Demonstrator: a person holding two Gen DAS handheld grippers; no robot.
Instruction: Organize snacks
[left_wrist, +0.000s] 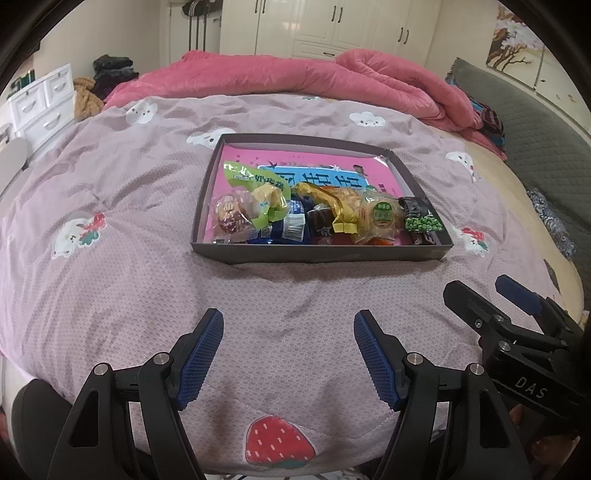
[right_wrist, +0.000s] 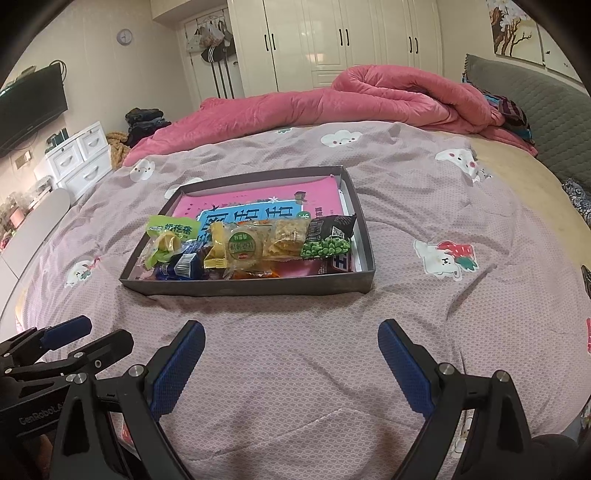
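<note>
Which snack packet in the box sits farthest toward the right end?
The green pea packet, dark wrapper printed with green peas, lies at the right end of the grey box; the lime-green packet lies at the opposite, left end.

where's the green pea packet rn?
In the box, at the right end of the snack row: green pea packet sits beside the yellow crisp packet, near the right wall.

A home bedroom is shown. A bed with a pink quilt is backed by white wardrobes.
</note>
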